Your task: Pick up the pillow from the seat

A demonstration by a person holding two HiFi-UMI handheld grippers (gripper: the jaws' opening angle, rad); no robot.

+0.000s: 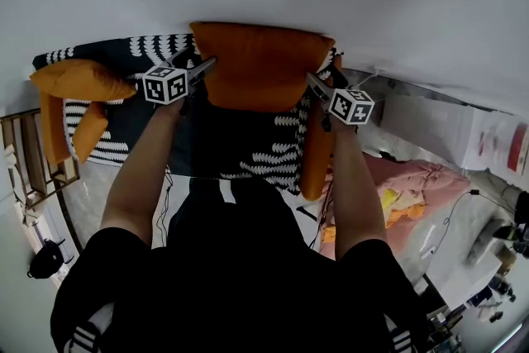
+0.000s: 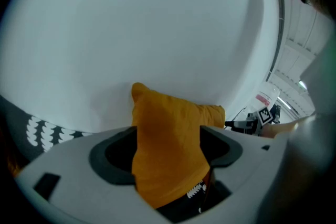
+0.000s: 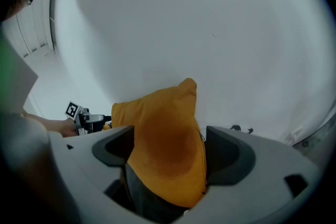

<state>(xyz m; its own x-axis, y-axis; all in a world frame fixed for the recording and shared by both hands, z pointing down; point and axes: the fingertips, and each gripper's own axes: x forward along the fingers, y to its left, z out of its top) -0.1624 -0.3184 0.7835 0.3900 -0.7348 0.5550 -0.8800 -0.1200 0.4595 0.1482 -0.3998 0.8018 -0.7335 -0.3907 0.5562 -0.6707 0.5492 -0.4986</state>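
Note:
An orange pillow [image 1: 260,66] stands upright at the back of the seat [image 1: 240,145], which has a black-and-white patterned cover, against the white wall. My left gripper [image 1: 207,66] is at the pillow's left edge. In the left gripper view the pillow [image 2: 168,155] hangs loosely between the jaws of my left gripper [image 2: 169,150], with slack beside the right pad. My right gripper [image 1: 314,83] is at the pillow's right edge. In the right gripper view the pillow [image 3: 165,149] fills the gap of my right gripper [image 3: 168,153] from pad to pad.
Two more orange pillows [image 1: 83,80] [image 1: 89,128] lie at the seat's left end. An orange bolster [image 1: 318,153] runs along its right side. A wooden frame [image 1: 33,161] stands at the left. Pink bedding [image 1: 413,186] and white boxes [image 1: 446,128] are at the right.

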